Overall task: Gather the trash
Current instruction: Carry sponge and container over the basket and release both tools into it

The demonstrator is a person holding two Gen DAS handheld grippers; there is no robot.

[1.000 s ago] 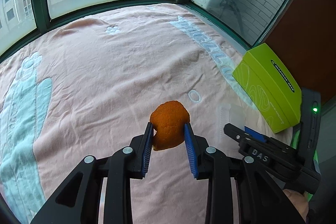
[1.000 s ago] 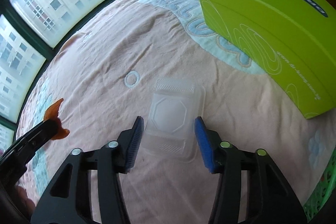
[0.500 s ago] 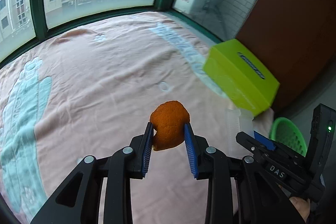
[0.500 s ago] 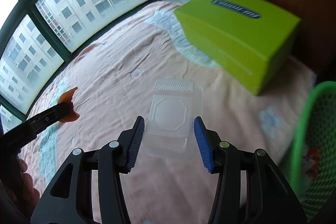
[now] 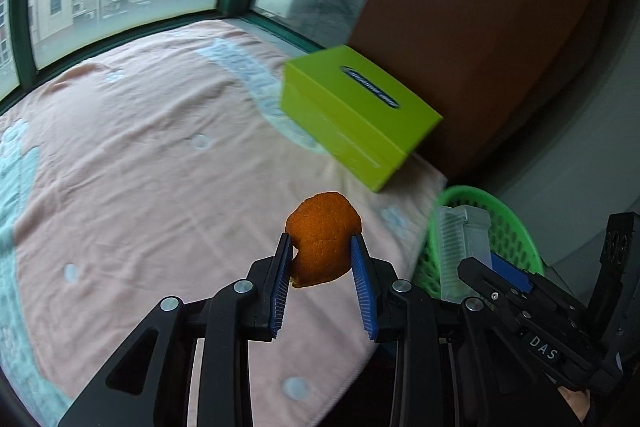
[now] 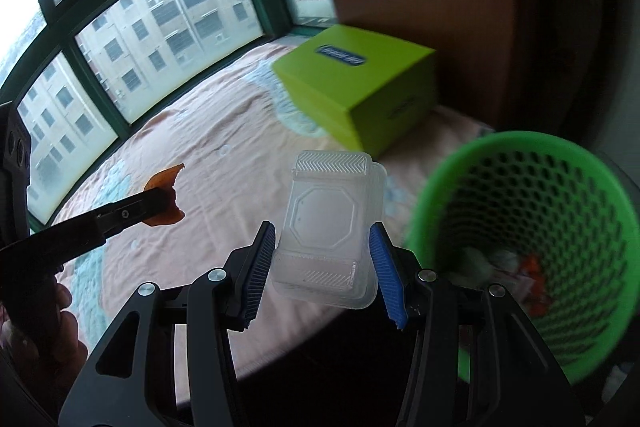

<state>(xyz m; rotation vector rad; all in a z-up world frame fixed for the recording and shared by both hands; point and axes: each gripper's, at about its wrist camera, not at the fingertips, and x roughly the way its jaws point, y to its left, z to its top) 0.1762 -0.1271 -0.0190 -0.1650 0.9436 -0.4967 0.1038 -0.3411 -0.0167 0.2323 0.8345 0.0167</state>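
Left gripper (image 5: 322, 259) clamps orange peel (image 5: 323, 238) between its blue pads, held above the pink blanket (image 5: 140, 167). Right gripper (image 6: 322, 259) grips clear plastic container (image 6: 328, 231), lifted off the blanket; green mesh basket (image 6: 532, 147) sits just right of its fingers, some scraps inside. Lime box (image 6: 360, 87) lies ahead.

A: Green basket (image 6: 532, 163): scraps inside too blurred to name; the right tool's arms cover its near wall.
B: Lime box (image 5: 352, 115): side print smeared. Basket's far side behind clear container (image 5: 464, 247).
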